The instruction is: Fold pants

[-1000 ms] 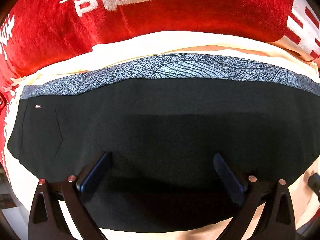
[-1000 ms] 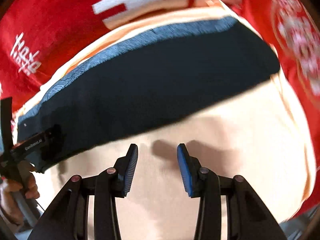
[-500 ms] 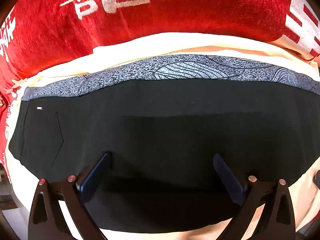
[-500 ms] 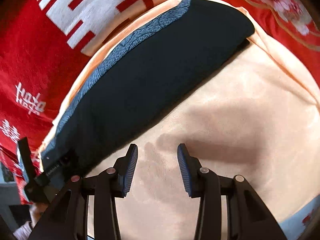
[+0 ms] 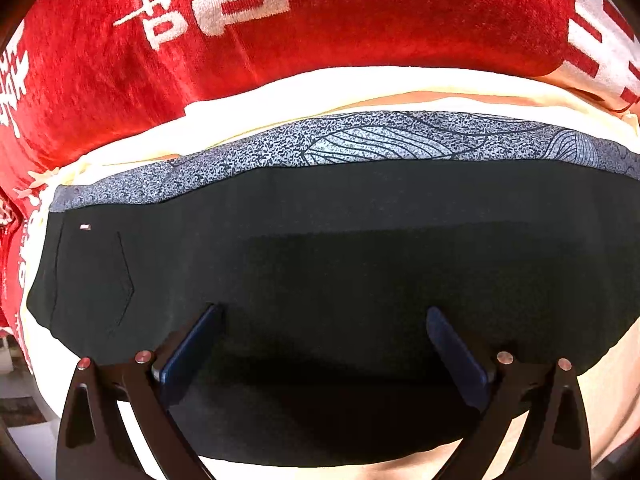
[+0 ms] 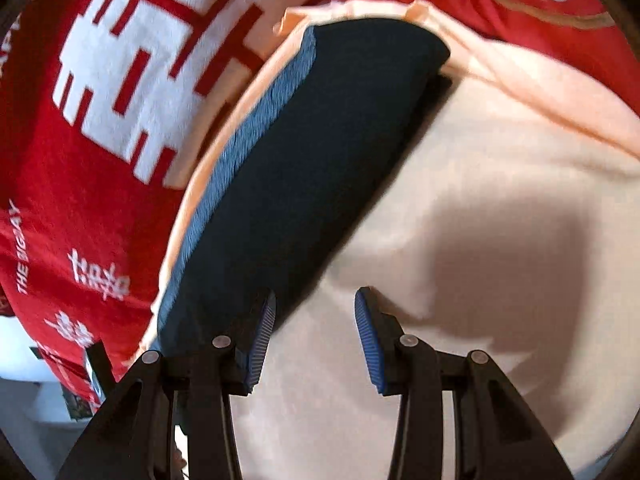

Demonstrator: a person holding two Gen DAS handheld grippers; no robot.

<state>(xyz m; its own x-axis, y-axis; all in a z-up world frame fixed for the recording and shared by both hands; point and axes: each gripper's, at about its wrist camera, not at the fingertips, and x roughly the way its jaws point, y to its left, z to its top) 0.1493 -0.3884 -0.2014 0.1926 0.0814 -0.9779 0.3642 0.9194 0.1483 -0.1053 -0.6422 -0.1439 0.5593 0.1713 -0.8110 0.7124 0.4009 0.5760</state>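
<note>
Pants [image 5: 340, 264] lie flat on the cream sheet [image 5: 352, 88], already doubled lengthwise into a long dark band, with a patterned grey strip [image 5: 360, 140] showing along the far edge. Beyond the sheet lies the red blanket [image 5: 320, 16]. Left gripper [image 5: 324, 344] hovers over the near half of the pants, jaws spread wide, nothing held. Right gripper [image 6: 316, 328] hangs beside the pants' near edge, over bare sheet, jaws parted and empty; its view is motion-blurred. Judgement: a crosswise fold is next. To do it well, each tool should pinch all layers at one end, lift evenly, and carry that end over square to the pants' long edges, avoiding the sheet beneath.
</note>
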